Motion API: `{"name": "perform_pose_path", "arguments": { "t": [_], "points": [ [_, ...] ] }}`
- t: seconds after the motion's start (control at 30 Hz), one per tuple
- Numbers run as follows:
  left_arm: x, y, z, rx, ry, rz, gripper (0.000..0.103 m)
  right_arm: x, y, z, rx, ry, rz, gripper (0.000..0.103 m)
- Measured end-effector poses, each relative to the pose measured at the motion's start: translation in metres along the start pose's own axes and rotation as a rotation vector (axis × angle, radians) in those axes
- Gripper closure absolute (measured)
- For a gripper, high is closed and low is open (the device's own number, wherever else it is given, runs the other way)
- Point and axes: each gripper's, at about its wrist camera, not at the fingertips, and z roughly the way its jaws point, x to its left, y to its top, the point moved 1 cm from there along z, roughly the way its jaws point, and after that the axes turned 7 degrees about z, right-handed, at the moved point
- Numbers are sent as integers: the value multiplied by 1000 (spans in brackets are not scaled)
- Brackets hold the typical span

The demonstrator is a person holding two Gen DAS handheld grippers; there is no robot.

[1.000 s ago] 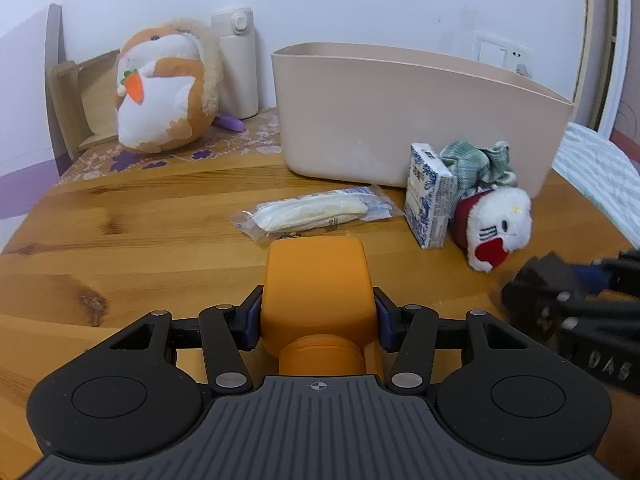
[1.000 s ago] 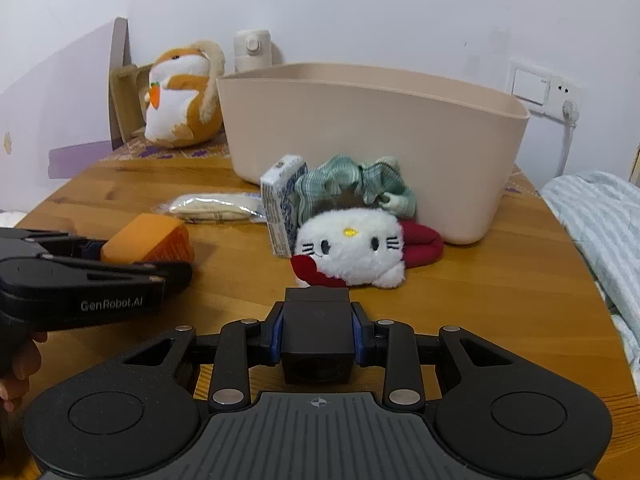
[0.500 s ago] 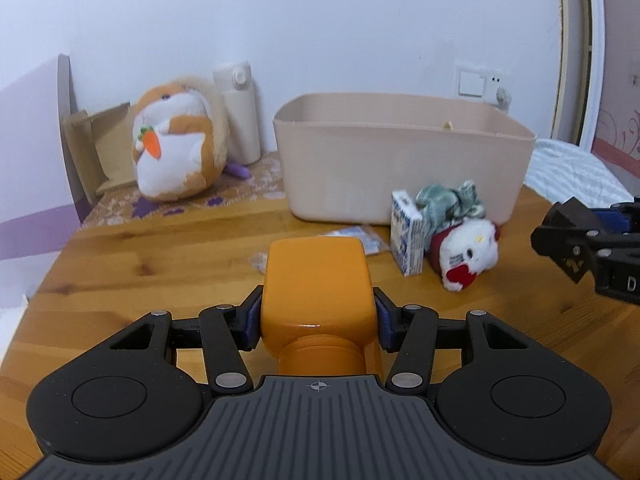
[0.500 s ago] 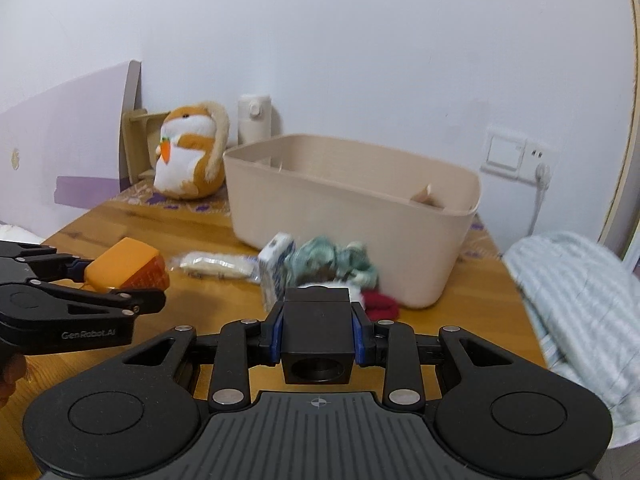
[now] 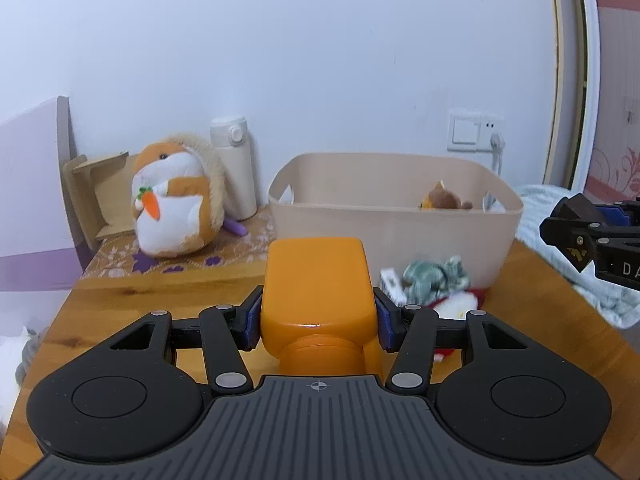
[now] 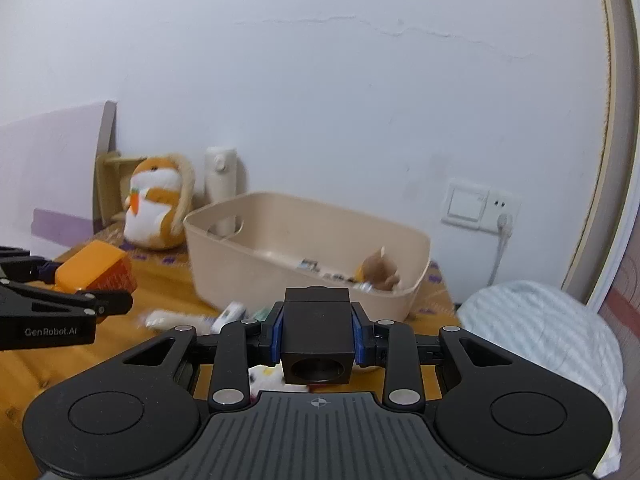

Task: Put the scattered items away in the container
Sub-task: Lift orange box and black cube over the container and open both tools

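Above the near part of the wooden table, the left gripper clamps an orange bottle across its body, and to its right the right gripper is closed tight on a small black cube with a round socket. Both loads hang clear of the tabletop, short of the beige plastic bin at the far side, where a brown plush and some small packets already lie. Between grippers and bin remain a white cat plush, a green scrunchie, a small carton and a wrapped packet. To finish this step well, I would carry each item over the near rim with height to spare, keep the grippers apart, lower into bare floor at the bin's left, and only then let go.
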Motion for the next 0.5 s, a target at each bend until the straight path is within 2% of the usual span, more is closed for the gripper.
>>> {"name": "perform_pose_path", "arguments": {
  "t": [0.23,0.5],
  "points": [
    [-2,34,12,-41,-25,-41,49,-15,24,13,-41,-27,41,74],
    [-9,66,51,-54,-8,-54,49,-31,51,44,-64,-52,73,74]
  ]
}}
